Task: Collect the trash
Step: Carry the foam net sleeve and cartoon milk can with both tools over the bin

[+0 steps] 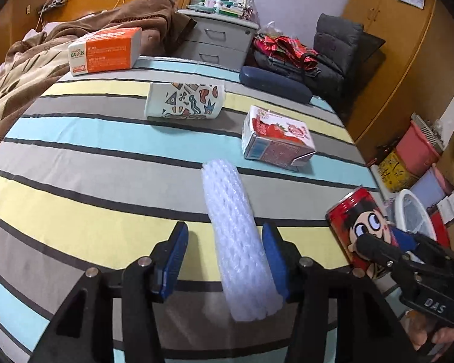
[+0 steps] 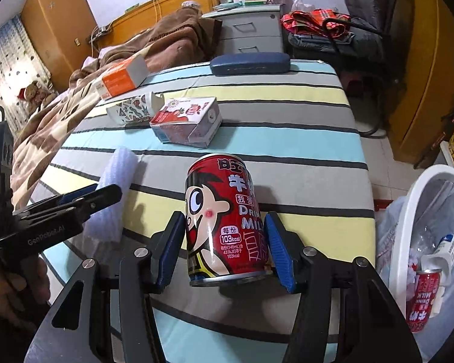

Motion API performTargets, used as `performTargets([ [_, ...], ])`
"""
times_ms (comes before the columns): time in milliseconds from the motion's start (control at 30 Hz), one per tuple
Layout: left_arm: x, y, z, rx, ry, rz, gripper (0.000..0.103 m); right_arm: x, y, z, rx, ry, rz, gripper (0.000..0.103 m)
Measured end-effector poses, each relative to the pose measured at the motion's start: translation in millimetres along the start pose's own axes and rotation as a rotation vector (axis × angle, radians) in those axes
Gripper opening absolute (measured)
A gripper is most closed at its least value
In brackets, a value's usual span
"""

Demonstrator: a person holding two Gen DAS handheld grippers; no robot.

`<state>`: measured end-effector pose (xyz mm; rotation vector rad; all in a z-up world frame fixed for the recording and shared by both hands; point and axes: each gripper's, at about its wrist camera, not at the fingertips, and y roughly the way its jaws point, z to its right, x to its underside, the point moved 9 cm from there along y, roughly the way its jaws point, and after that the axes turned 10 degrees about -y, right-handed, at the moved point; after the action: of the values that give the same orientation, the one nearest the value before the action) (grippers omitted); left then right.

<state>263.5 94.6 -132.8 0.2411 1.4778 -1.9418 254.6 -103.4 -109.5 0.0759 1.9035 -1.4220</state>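
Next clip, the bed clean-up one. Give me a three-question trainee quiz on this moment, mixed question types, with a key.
1. True or false: the red can stands upright between the pads of the right gripper.
2. Multiple choice: what lies between the pads of the left gripper? A) the strawberry carton B) the white foam sleeve C) the orange box
3. Fill in: the white bin beside the bed already holds another red ____.

Key
1. True; the pads flank it closely, but a firm grip cannot be confirmed.
2. B; only one pad looks close to it, and there is a gap at the other.
3. can
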Motion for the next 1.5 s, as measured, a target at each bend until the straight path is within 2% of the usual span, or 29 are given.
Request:
performTargets([
  [67, 0, 2, 5, 0.027, -0.011, -0.005, 0.039, -1, 2, -1, 0.008, -0.008, 0.002, 0.056],
  [233, 4, 7, 14, 0.015, 0.034, -0.014, 0.028, -5, 5, -2, 0.020, -0.026, 0.001, 0.056],
  [400, 4, 5, 17, 0.033, 0.045, -0.021, 0.026, -8, 8, -3, 0.037, -0.044, 0.005, 0.056],
  [567, 5, -5, 22, 0.051, 0.058, -0.007, 0.026, -6, 13, -4, 0.016, -0.032, -0.006, 0.056],
  [967, 9, -21, 37, 0.072, 0.106, 0.006, 0.026, -3, -10, 0, 0.013, 0.030, 0.078, 0.055],
  [1200, 10, -37, 62, 0.105, 0.154, 0.029, 0.026, -2, -39, 14, 0.036, 0.089, 0.140, 0.055],
  [1500, 24, -51, 118, 0.183, 0.239, 0.042, 0.026, 14, -73, 47, 0.107, 0.173, 0.191, 0.055],
])
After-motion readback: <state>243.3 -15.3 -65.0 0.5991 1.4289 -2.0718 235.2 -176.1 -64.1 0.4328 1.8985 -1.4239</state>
